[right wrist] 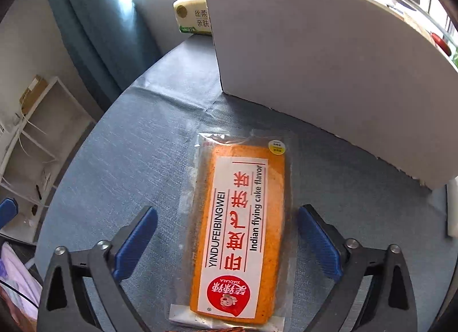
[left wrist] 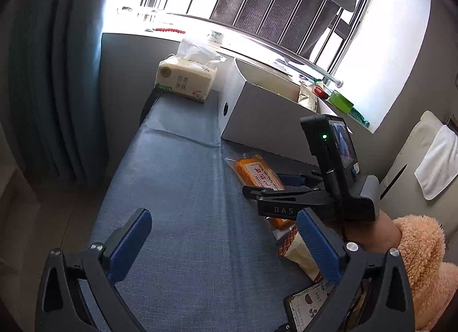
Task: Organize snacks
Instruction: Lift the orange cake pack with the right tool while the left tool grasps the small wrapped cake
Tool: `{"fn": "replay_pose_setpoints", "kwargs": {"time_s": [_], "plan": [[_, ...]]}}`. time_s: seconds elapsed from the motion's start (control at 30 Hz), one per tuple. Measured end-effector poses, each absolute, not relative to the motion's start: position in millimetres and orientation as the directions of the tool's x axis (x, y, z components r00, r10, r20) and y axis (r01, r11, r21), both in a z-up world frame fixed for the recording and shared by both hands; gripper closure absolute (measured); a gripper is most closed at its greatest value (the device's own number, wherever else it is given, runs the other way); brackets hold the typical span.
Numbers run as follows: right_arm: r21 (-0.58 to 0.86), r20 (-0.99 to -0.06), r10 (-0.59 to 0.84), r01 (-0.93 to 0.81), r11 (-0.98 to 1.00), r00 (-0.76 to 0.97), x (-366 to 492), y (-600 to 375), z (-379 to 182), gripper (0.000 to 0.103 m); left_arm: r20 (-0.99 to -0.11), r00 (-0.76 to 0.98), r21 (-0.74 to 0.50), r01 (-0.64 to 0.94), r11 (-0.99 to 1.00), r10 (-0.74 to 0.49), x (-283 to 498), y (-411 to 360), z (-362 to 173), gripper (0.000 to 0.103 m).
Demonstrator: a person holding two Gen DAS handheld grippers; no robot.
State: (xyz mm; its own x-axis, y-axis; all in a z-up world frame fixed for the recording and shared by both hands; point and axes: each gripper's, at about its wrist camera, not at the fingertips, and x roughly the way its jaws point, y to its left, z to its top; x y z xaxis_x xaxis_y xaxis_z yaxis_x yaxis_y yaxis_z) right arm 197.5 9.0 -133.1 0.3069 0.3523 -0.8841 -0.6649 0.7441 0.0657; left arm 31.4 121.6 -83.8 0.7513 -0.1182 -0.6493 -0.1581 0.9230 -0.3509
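Note:
An orange snack packet [right wrist: 239, 229], labelled "Indian flying cake flavor", lies flat on the blue tablecloth [right wrist: 128, 146]. My right gripper [right wrist: 227, 234] is open, with one finger on each side of the packet, just above it. The packet also shows in the left wrist view [left wrist: 254, 171], with the right gripper [left wrist: 274, 186] over it. A white cardboard box [right wrist: 329, 68] stands open just beyond the packet and holds some snacks [left wrist: 307, 97]. My left gripper [left wrist: 223, 249] is open and empty over bare cloth. More snack packets [left wrist: 297, 249] lie by its right finger.
A tissue pack [left wrist: 186, 78] stands at the table's far end beside the box. A window sill [left wrist: 343, 103] with small items runs behind the box. A white shelf [right wrist: 37, 131] stands left of the table. A phone-like card [left wrist: 307, 307] lies at the near right.

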Motion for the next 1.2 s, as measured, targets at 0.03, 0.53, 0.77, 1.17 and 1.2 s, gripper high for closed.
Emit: {"fn": "replay_pose_setpoints", "kwargs": {"time_s": [0.03,0.53,0.77,1.17,1.2], "plan": [[0.068,-0.879,0.367,-0.684,0.726,0.303,196,8,-132,0.037,-0.652,0.748,-0.355,-0.16,0.921,-0.122,32,122,-86,0.0],[0.079,-0.793,0.455,-0.673,0.735,0.405,208,-46,-74,0.047,-0.691,0.687,-0.311,-0.002,0.95,-0.225,59,76,-91,0.0],[0.1,-0.729,0.48,-0.617,0.781,0.489,207,-107,-35,0.047,-0.755,0.572,-0.25,0.202,0.947,-0.321,90,12,-104,0.0],[0.223,-0.741,0.445,-0.441,0.869,0.503,171,-212,-53,0.047,-0.878,0.415,-0.134,0.27,0.954,-0.24,112,-43,-141,0.006],[0.234,-0.745,0.443,-0.428,0.873,0.498,169,-217,-57,0.047,-0.874,0.426,-0.121,0.278,0.953,-0.235,111,-43,-140,0.014]]}}
